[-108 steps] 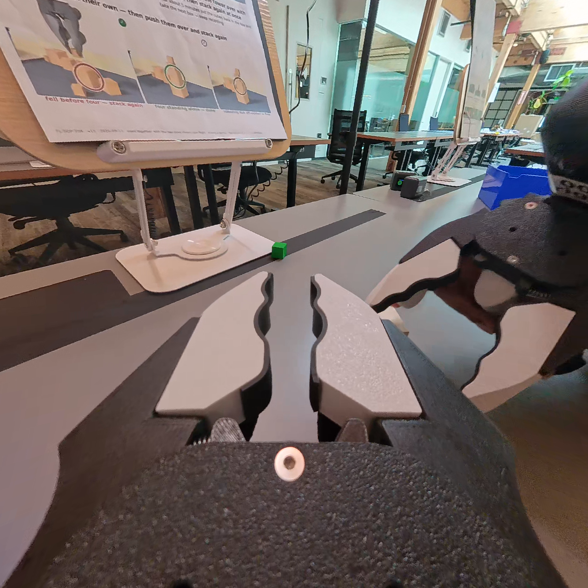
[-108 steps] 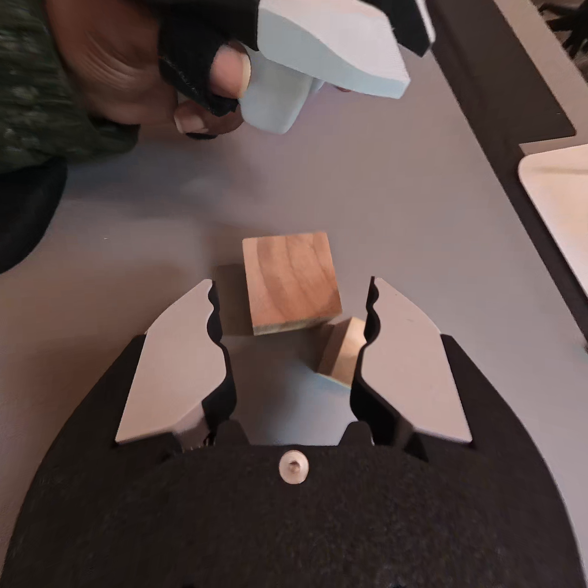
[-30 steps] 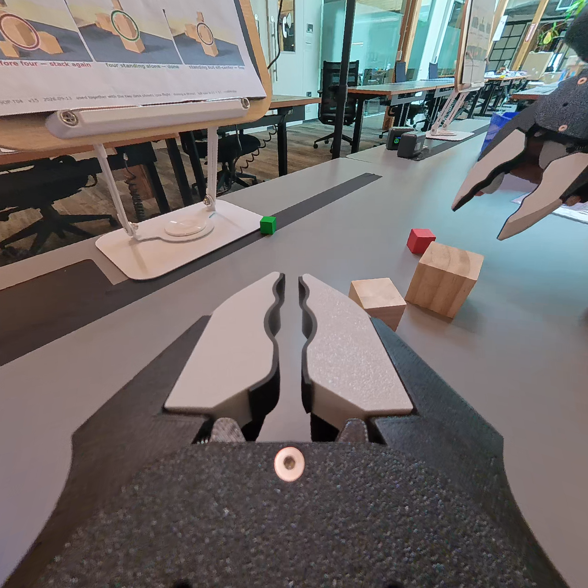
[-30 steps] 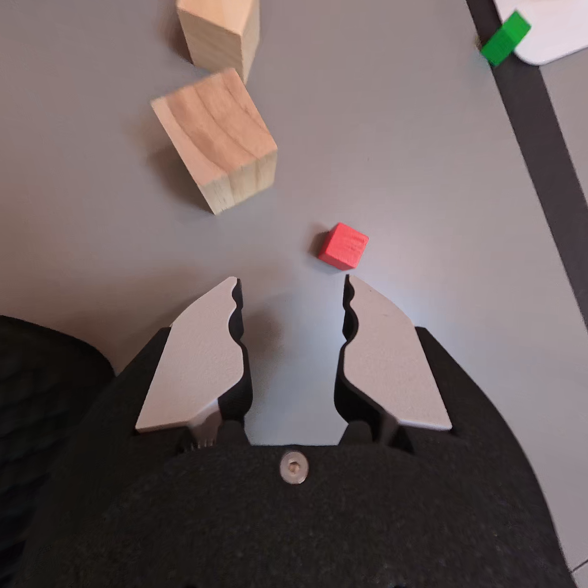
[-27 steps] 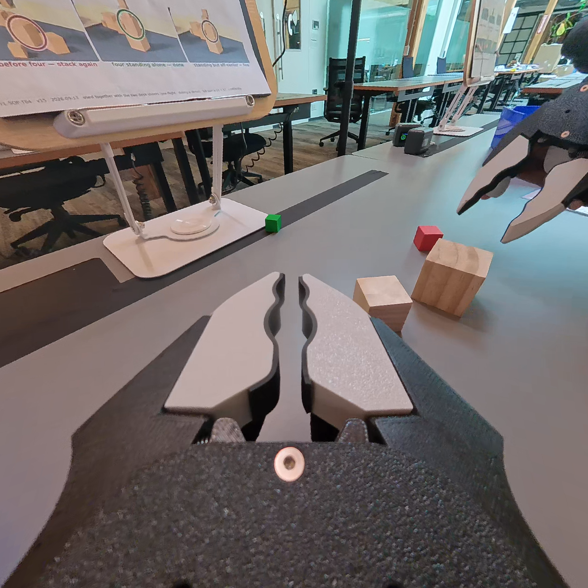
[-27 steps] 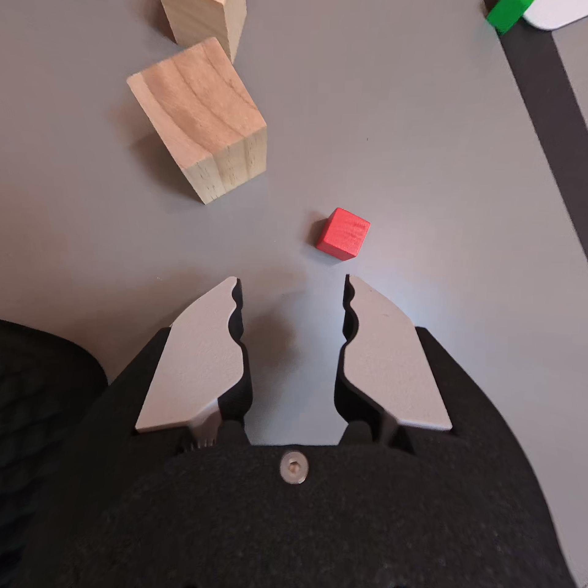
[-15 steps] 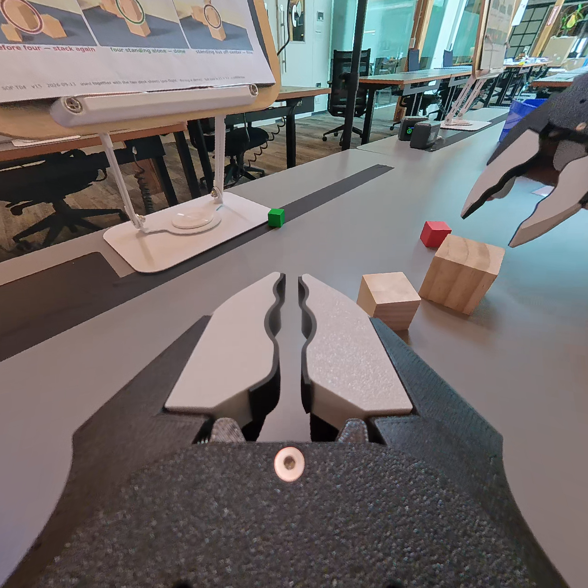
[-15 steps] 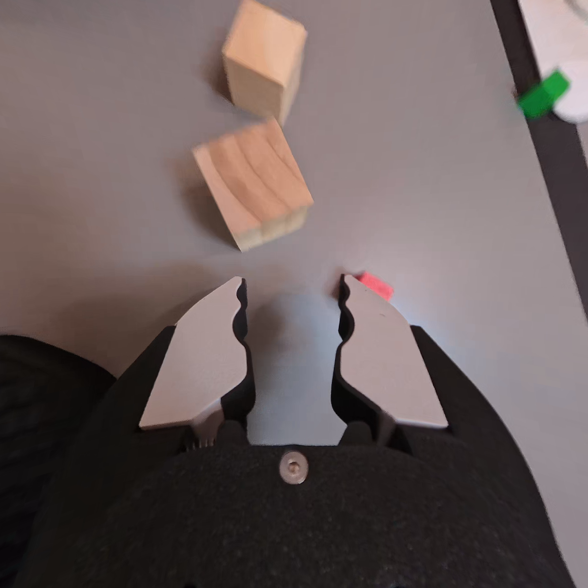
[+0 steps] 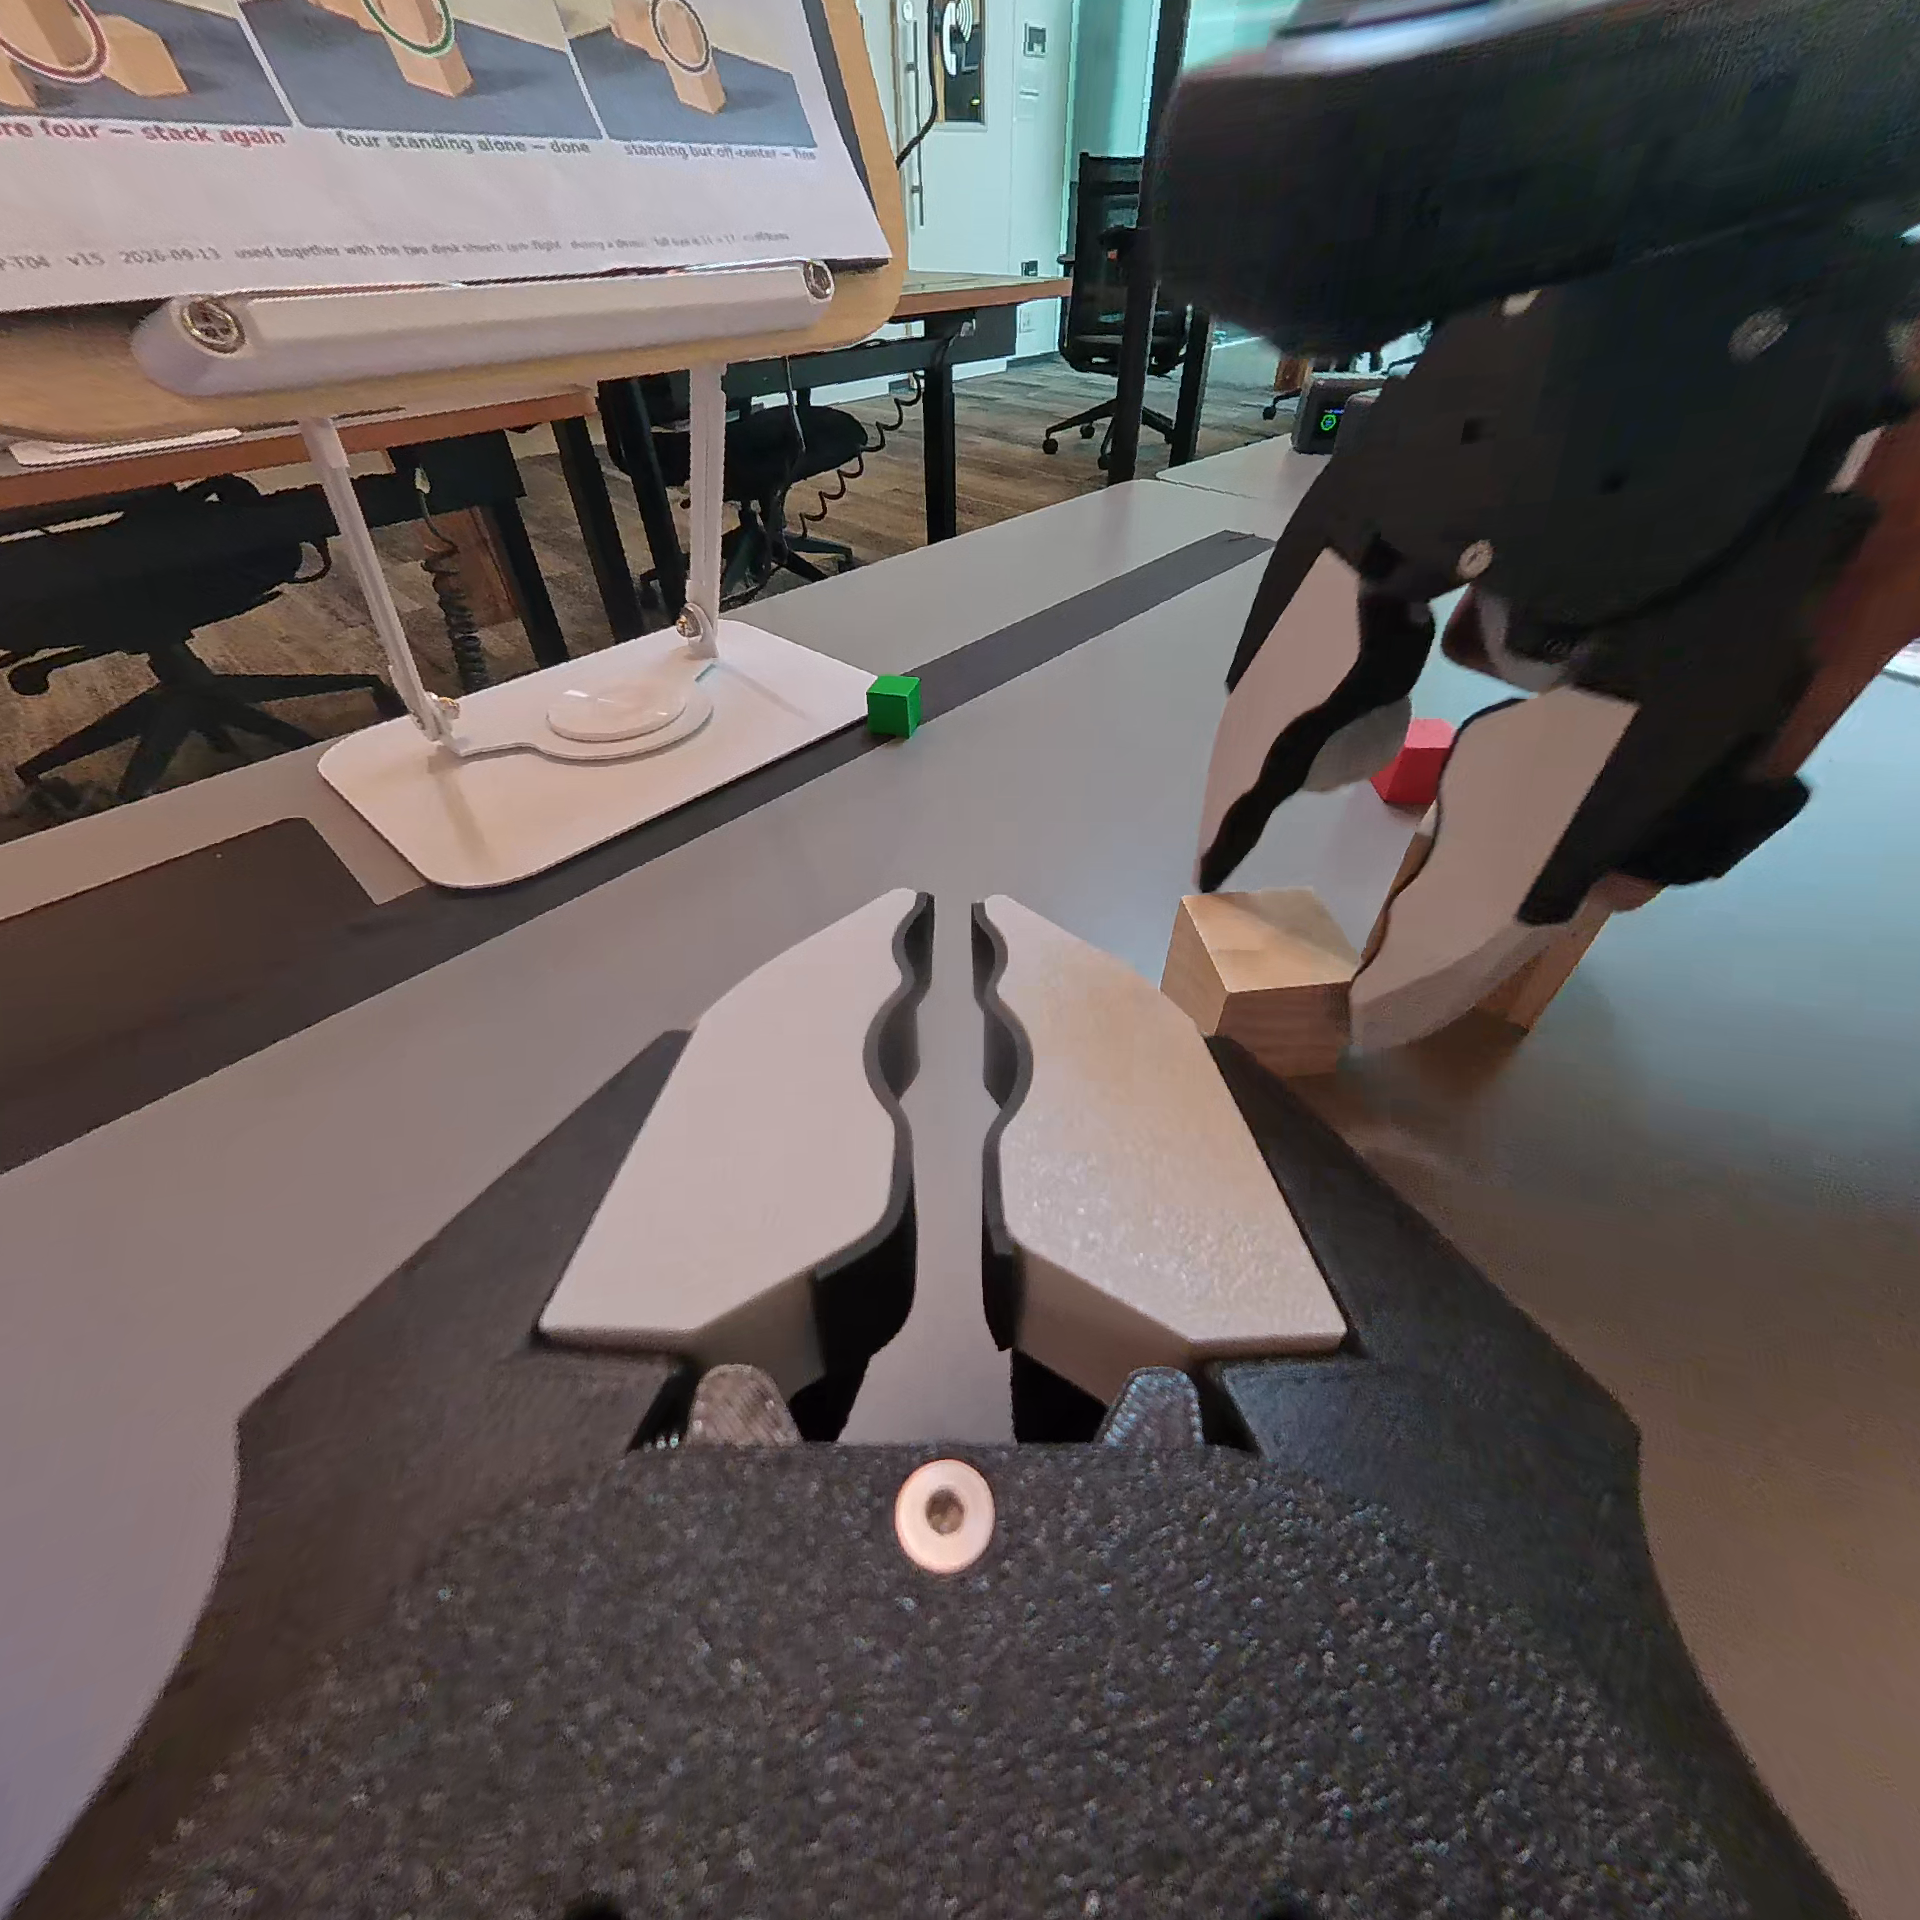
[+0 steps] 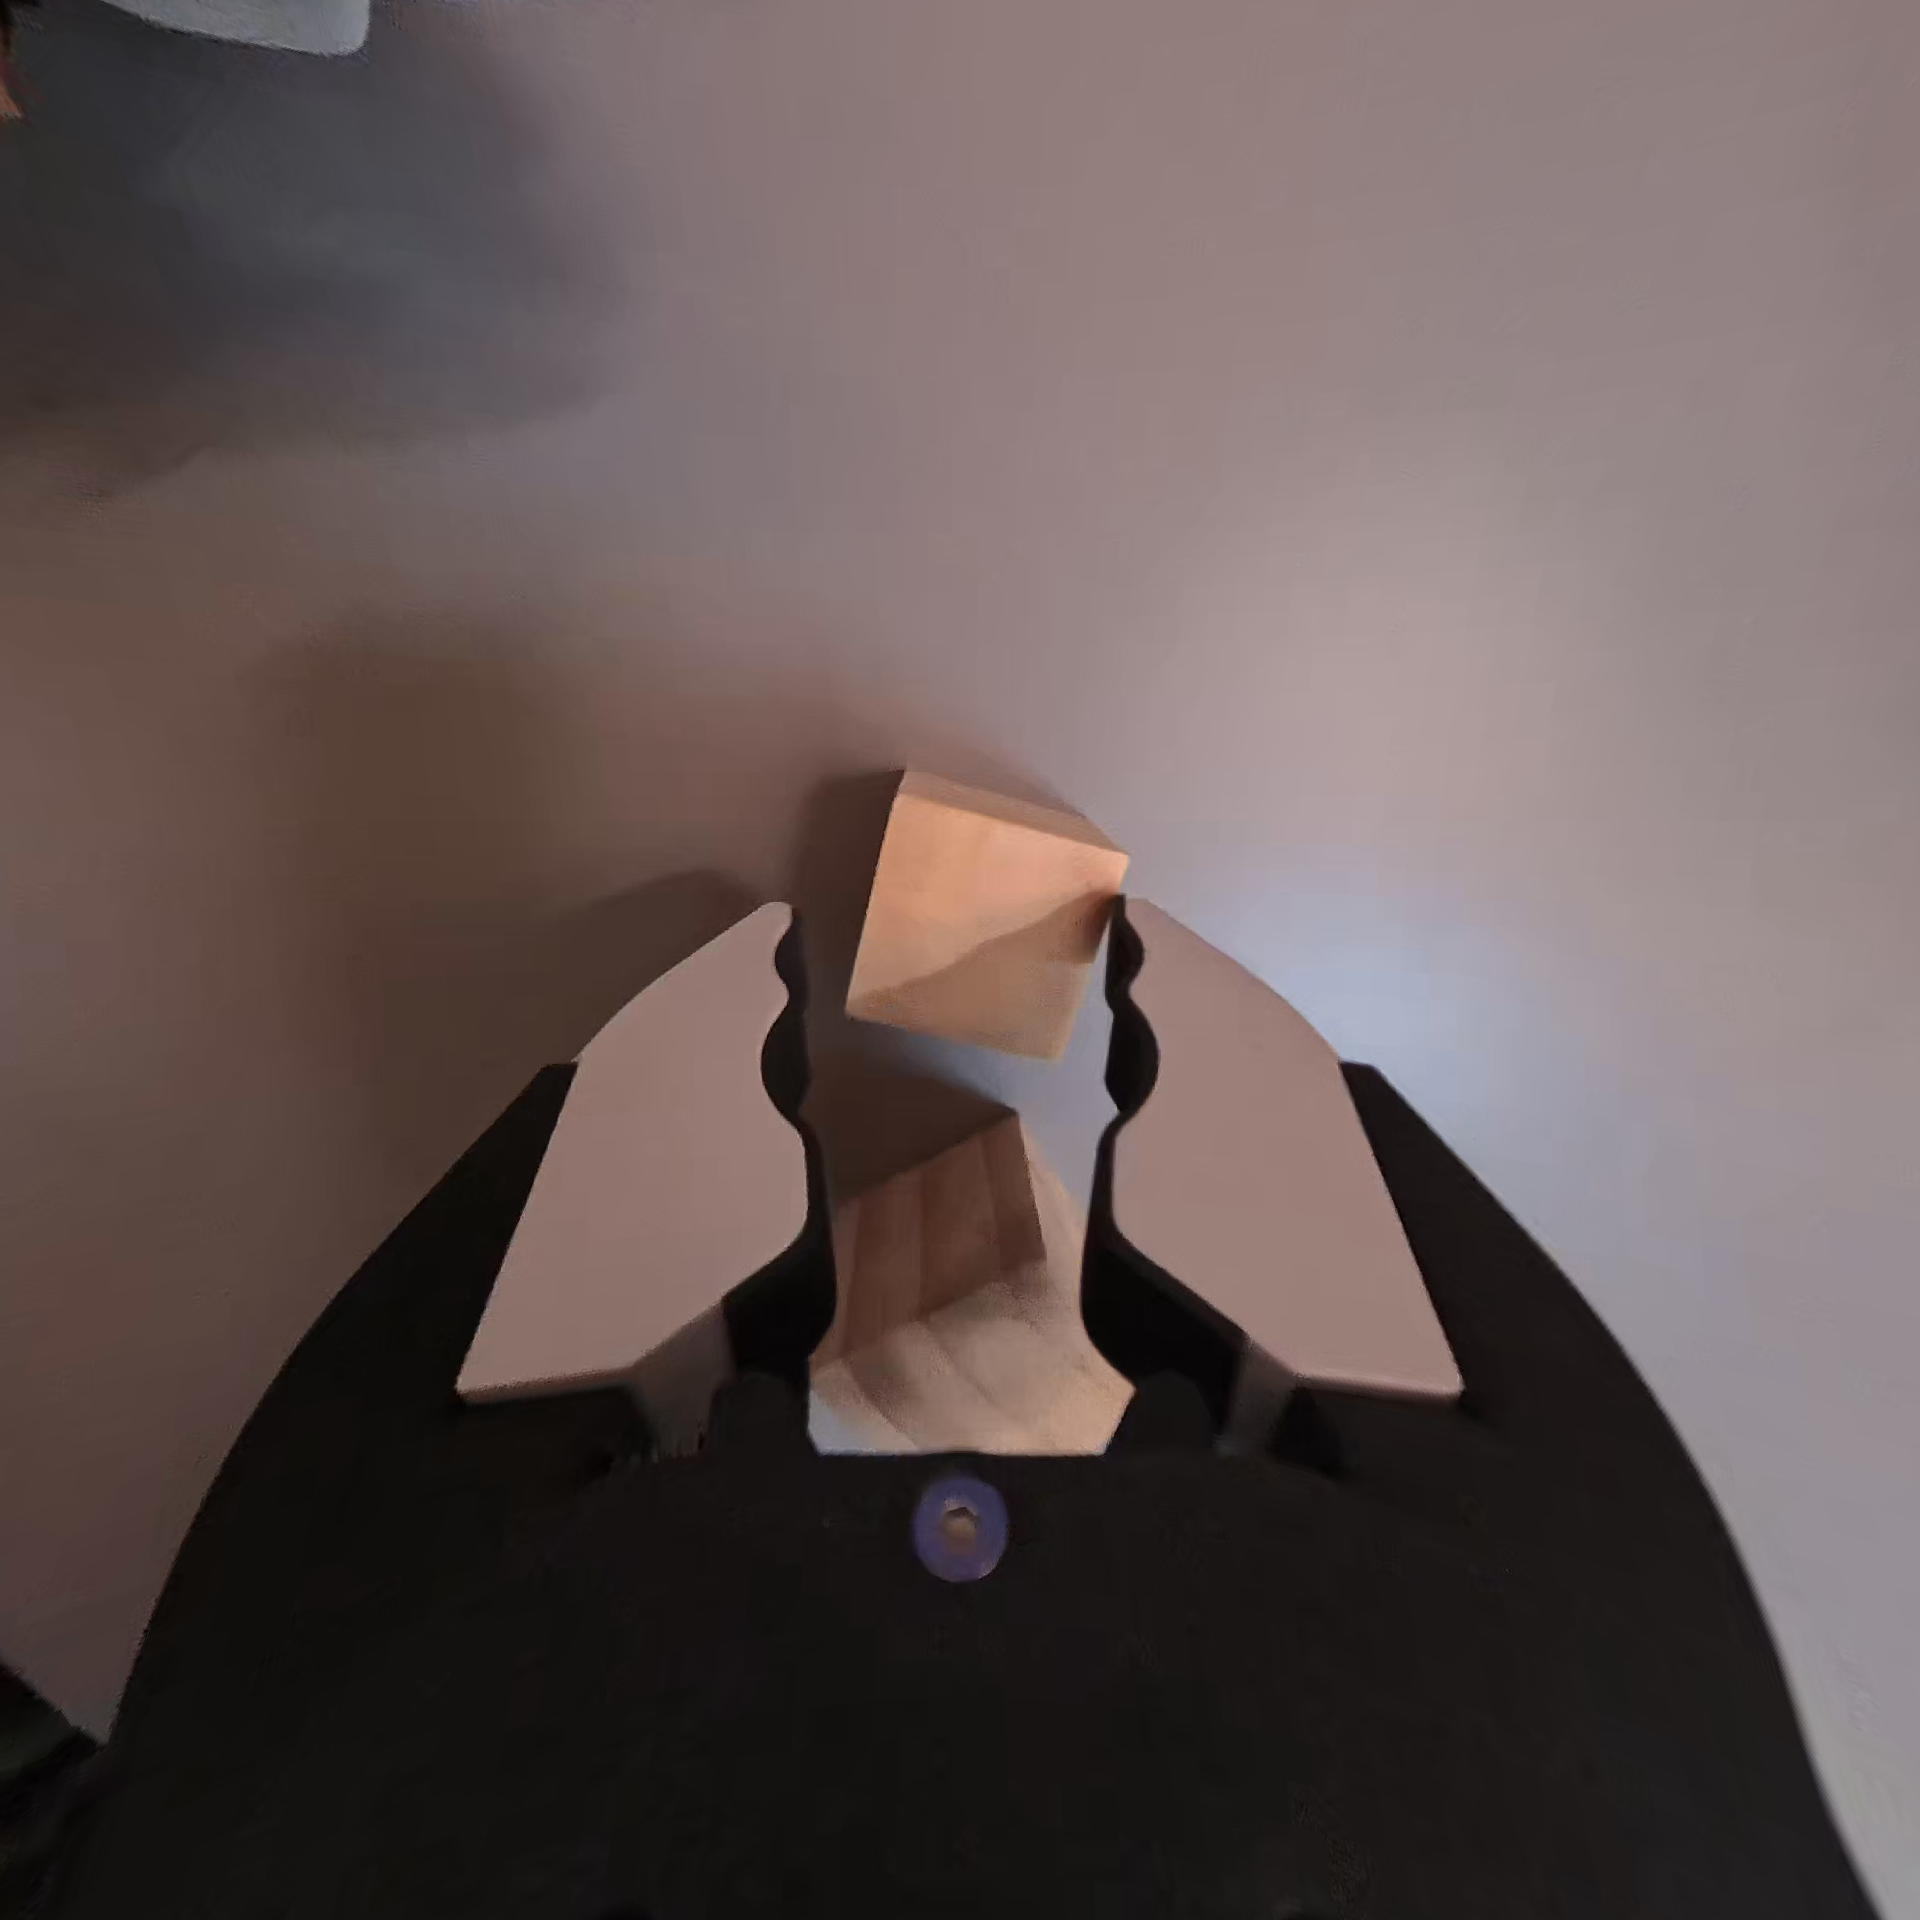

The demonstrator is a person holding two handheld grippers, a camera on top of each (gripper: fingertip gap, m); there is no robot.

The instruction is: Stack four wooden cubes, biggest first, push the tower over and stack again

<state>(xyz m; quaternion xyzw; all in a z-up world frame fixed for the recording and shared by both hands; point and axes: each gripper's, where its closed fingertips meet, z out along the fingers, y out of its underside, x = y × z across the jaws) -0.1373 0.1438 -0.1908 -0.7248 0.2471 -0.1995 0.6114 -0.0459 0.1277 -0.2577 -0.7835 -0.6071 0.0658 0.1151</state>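
Note:
My right gripper point(image 10: 951, 914) is open and lowered over a small wooden cube point(image 10: 977, 914) on the grey table point(image 10: 1351, 520). The cube stands between its fingertips: the right tip is at the cube's corner, and a gap shows on the left side. A larger wooden block point(image 10: 935, 1247) lies under the gripper, nearer its base. The left wrist view shows the same gripper point(image 9: 1288, 961) straddling the small cube point(image 9: 1257, 966), with the larger block point(image 9: 1548, 966) behind one finger. My left gripper point(image 9: 951, 904) hovers just left of the cube, its fingers nearly together and nothing between them.
A small red cube point(image 9: 1413, 764) lies beyond the blocks. A small green cube point(image 9: 894, 707) sits on a dark strip beside the white base point(image 9: 582, 769) of a stand holding a printed sheet. Desks and office chairs fill the room behind. My right fingertips sit around 12 cm from my left ones.
My right gripper left the red cube, swung over the wooden blocks and came down around the small cube, its fingers a little closer together. My left gripper has barely moved and stays nearly closed.

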